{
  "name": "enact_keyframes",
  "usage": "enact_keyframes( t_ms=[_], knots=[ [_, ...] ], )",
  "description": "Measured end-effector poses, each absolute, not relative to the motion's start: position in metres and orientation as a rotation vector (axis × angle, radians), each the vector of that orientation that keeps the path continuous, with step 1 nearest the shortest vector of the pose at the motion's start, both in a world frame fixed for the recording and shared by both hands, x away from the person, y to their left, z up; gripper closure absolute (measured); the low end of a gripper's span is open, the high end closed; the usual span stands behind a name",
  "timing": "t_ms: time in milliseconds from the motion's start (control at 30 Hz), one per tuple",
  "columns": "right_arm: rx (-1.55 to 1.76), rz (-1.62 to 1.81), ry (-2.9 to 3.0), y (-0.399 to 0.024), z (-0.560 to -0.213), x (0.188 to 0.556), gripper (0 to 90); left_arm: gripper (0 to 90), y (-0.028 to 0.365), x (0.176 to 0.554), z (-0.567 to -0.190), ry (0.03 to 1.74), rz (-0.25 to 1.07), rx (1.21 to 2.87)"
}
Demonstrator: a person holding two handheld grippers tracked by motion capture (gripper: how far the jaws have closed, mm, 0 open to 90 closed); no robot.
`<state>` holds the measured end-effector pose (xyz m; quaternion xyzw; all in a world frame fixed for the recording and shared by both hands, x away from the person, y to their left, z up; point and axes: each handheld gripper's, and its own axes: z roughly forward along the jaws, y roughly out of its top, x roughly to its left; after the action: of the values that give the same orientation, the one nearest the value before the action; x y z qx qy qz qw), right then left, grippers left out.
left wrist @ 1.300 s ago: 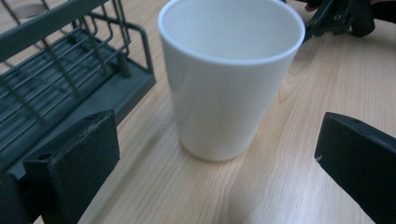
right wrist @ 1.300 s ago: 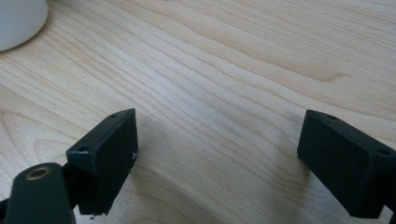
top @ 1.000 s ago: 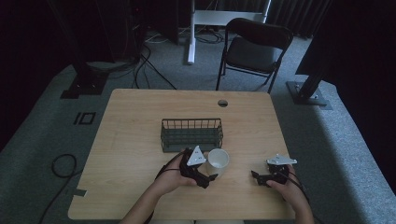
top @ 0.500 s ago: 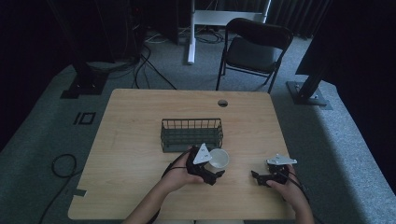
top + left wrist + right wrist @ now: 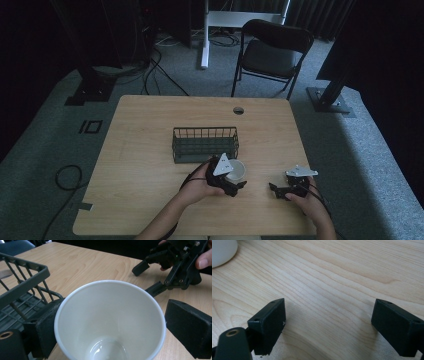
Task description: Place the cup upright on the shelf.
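The left gripper (image 5: 235, 184) has its jaws on either side of the white cup (image 5: 110, 320), and they have just been closing. In the left gripper view one pad touches the cup's wall at about nine o'clock, while the other, at three o'clock, stands just clear of the rim; so the cup sits between the jaws but is not yet pinched. The jaws come in at rim height, probably because that is where the cup is widest and stiffest.

The cup stands upright and empty on the table (image 5: 150, 150), its mouth up. Seen from above, it sits just off the wire basket (image 5: 205, 144), at about five o'clock from the basket's middle. That nearness suggests the basket is where the cup belongs; a short lift toward eleven o'clock would carry it over the near wall.

The right gripper (image 5: 276, 190) rests low over bare wood at about three o'clock from the cup, well apart from it. Its jaws stand wide with nothing between them, pointing toward the cup. Held there, it keeps out of the left hand's way and stays ready to steady the cup or basket if needed.
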<state>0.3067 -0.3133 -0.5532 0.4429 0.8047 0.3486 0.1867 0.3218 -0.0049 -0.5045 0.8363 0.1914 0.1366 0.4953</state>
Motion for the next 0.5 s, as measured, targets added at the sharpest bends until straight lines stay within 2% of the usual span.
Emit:
enact_keyframes(
  t_ms=[67,133,500],
  knots=[
    [1.247,0.981,2.265,-0.313,-0.553,0.307,11.9,16.7,-0.004,0.322,-0.505,0.486,0.332,2.009],
    [1.247,0.981,2.266,-0.313,-0.553,0.307,11.9,19.9,-0.004,0.323,-0.504,0.494,0.336,2.002],
    [1.246,0.98,2.266,-0.313,-0.553,0.307,11.9,20.3,0.003,0.316,-0.481,0.438,0.332,1.988]
  ],
)
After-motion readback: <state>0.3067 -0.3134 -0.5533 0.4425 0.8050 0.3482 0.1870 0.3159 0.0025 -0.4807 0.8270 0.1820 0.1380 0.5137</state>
